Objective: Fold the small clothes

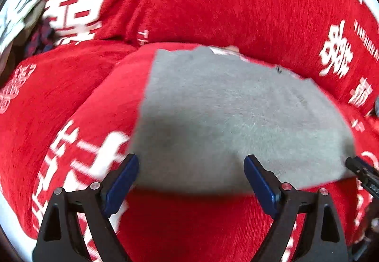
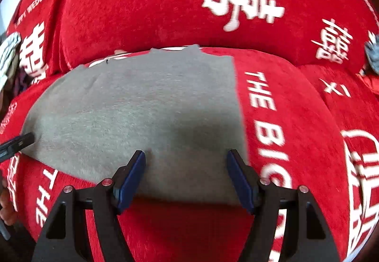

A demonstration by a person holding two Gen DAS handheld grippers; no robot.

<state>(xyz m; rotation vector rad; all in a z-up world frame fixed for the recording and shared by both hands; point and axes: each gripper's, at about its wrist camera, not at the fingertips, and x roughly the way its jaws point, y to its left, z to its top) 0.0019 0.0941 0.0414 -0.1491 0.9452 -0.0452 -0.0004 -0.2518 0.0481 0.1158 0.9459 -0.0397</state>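
A grey garment lies spread flat on a red sofa cover printed with white characters. In the left wrist view my left gripper is open over the garment's near left part, with nothing between its blue pads. A black finger of the right gripper shows at the garment's right corner. In the right wrist view the same garment fills the middle. My right gripper stands open over its near right edge, holding nothing. The left gripper's fingertip pokes in at the garment's left edge.
A heap of patterned white and dark clothes lies at the far left of the sofa. A small grey item sits at the far right. A person's hand shows at the lower left. The red backrest rises behind the garment.
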